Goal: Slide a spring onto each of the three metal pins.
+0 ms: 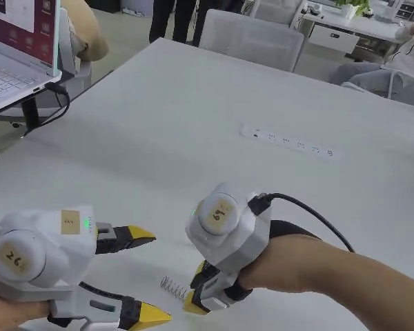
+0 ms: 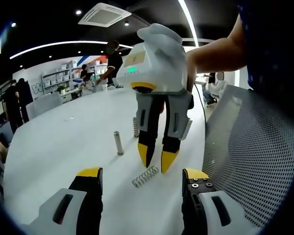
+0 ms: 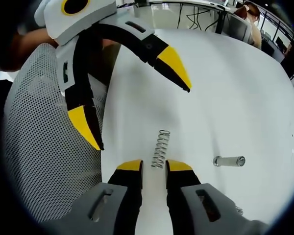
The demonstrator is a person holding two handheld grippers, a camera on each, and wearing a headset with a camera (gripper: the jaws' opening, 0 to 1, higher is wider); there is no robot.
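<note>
In the head view the left gripper [image 1: 148,276] sits low on the left over the white table [image 1: 193,103], its jaws spread wide with nothing between them. The right gripper [image 1: 196,303] points down at the tabletop, and a spring [image 1: 172,286] lies flat just beside its yellow tips. A power strip [image 1: 290,141] lies well apart, farther along the table, and a laptop [image 1: 14,48] stands at the far left. In the left gripper view the right gripper's jaws stand a narrow gap apart, tips just above the lying spring and clamped on nothing. A bare metal pin [image 2: 118,143] stands upright near it, and a second pin [image 2: 135,126] behind wears coils. In the right gripper view the spring's near end lies at the mouth of that gap, beside a mesh chair [image 3: 44,147].
</note>
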